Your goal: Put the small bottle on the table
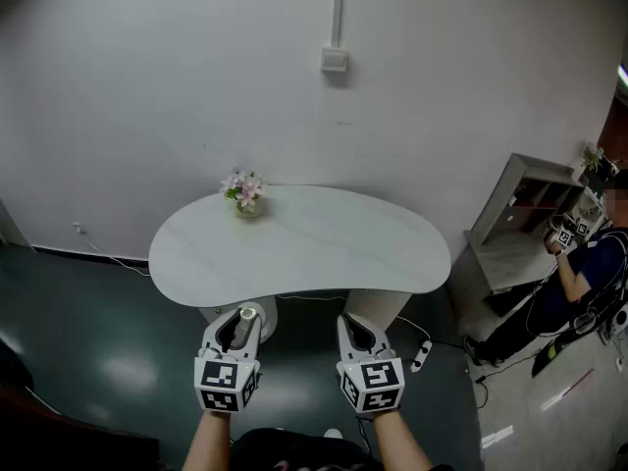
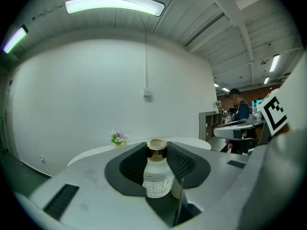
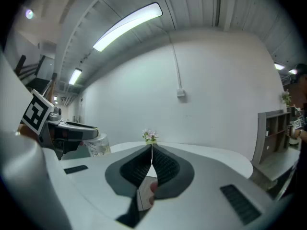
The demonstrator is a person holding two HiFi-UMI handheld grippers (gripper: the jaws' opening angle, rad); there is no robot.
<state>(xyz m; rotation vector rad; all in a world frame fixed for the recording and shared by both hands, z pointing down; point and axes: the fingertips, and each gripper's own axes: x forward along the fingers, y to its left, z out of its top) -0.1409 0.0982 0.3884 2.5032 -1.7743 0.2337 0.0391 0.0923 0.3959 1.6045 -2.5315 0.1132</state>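
Note:
A small clear bottle (image 2: 157,172) with a gold cap stands upright between the dark pads of my left gripper (image 2: 158,164), which is shut on it. From the head view the bottle (image 1: 247,315) shows in my left gripper (image 1: 238,327), held in front of the near edge of the white kidney-shaped table (image 1: 314,248). My right gripper (image 1: 357,332) is beside it, also short of the table edge. Its pads meet with nothing between them in the right gripper view (image 3: 151,163). The bottle (image 3: 98,145) shows there at the left.
A small vase of pink flowers (image 1: 244,193) stands at the table's far left. The table rests on pale pedestals (image 1: 378,307) over a dark floor. A person (image 1: 579,273) sits at the far right beside a grey shelf unit (image 1: 520,219). A white wall lies behind.

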